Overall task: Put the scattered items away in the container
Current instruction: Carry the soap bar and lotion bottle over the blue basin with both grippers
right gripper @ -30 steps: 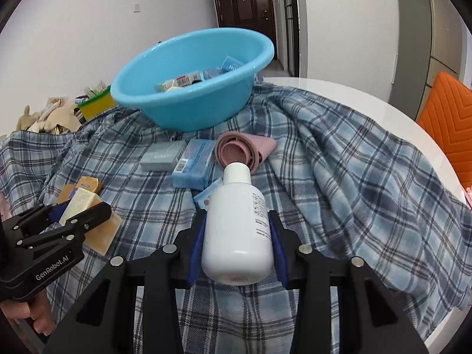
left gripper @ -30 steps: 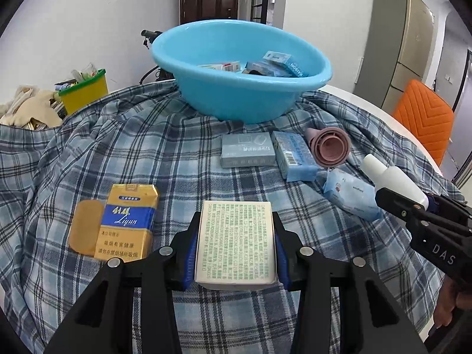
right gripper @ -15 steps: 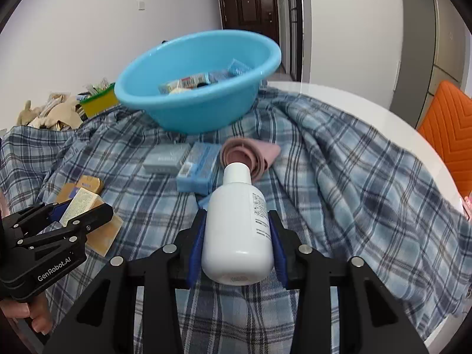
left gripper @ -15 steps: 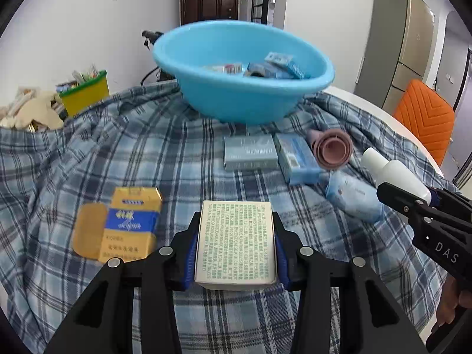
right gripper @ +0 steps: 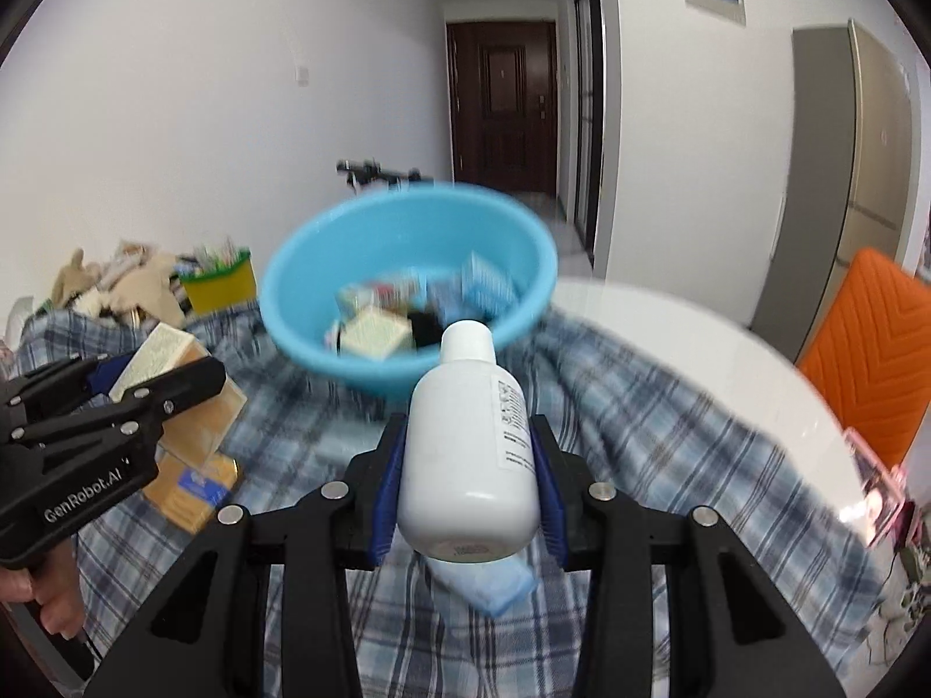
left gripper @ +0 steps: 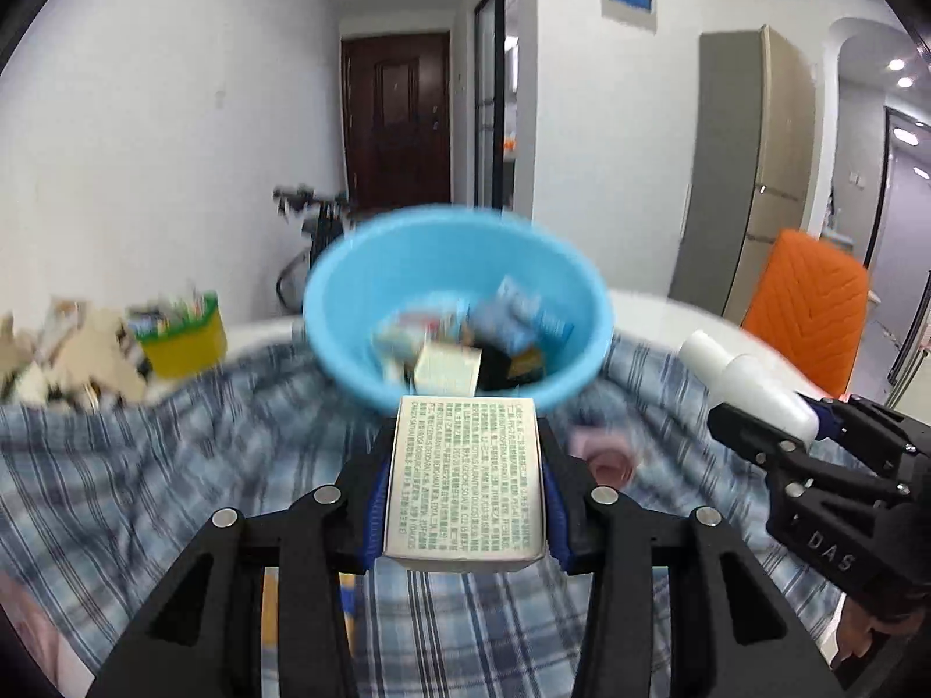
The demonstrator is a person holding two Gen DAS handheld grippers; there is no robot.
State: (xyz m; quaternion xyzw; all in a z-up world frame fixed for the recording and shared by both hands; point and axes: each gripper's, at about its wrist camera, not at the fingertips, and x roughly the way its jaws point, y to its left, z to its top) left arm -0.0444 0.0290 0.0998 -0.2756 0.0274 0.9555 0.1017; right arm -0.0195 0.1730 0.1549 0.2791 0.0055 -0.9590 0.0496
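Left claw (left gripper: 465, 485) raised and tipped downward toward the blue basin (left gripper: 349, 343), clamped on a white box (left gripper: 465, 477) of green print; "GenRobot.AI" on its side. Right claw (right gripper: 468, 485) likewise raised, pinching a white bottle (right gripper: 468, 453); "DAS" on its body.

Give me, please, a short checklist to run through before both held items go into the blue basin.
1. Left gripper clamped on the white box: ok, pads press both its sides.
2. Right gripper clamped on the white bottle: ok.
3. Blue basin ahead of both grippers, mouth open upward: ok.
4. Room left in the basin: ok, items cover only the bottom.
5. Grippers apart from each other: ok, a gap shows between them.
6. Held items above the basin rim: cannot tell, both pictures are blurred.
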